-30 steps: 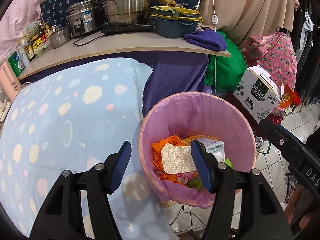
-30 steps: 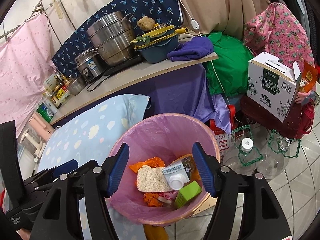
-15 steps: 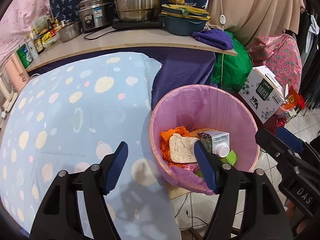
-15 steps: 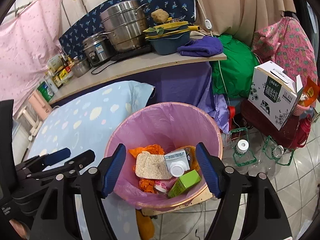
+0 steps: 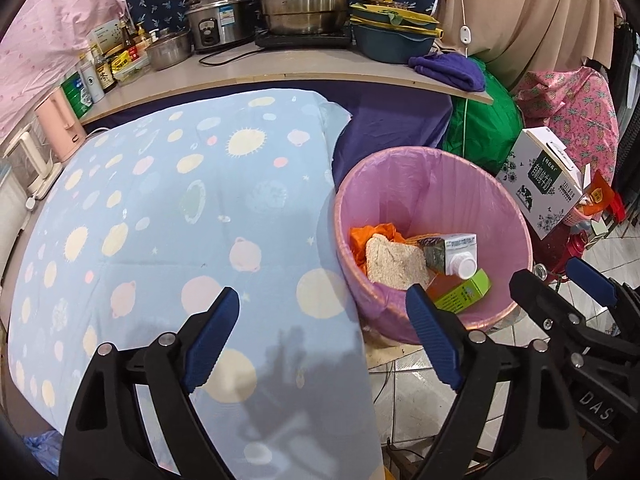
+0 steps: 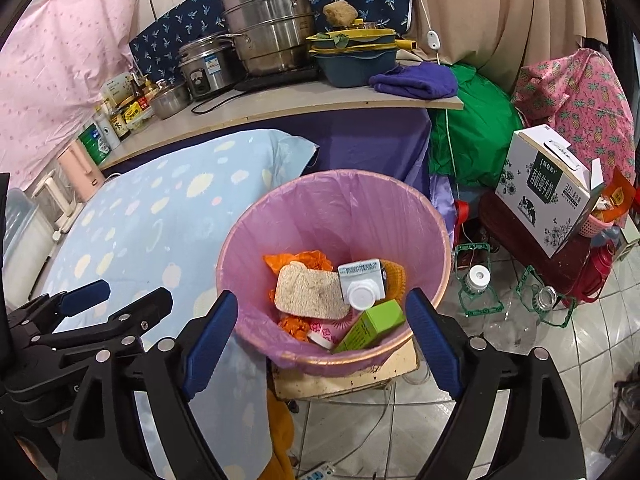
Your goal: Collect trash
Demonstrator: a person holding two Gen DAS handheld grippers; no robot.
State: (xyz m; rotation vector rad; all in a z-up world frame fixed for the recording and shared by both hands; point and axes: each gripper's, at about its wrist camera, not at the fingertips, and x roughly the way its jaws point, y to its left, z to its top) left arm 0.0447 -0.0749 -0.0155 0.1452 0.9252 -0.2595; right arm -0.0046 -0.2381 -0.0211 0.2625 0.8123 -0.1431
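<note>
Left wrist view: the left gripper hangs with its blue-padded jaws spread wide and nothing between them, above the edge of the light blue tablecloth printed with suns and planets. Its right finger tip overlaps the near rim of the round waste bin lined with a pink plastic bag, which stands just beside the cloth's edge.

Inside the bin lie the collected pieces: a crumpled orange plastic wrapper, a flat beige loofah-like pad, a white carton with a round white cap and a small green box, all touching one another at the bottom.

In the right wrist view the right gripper is held level and pointed forward and down over the near rim of the same bin, its jaws also spread wide and empty, one finger to each side of the bin's near edge. It also shows in the left wrist view, low at the right. The left gripper shows at this view's lower left, over the tablecloth.

Behind, a wooden shelf carries a stacked steel steamer pot. A white cardboard milk box sits to the right of the bin.
</note>
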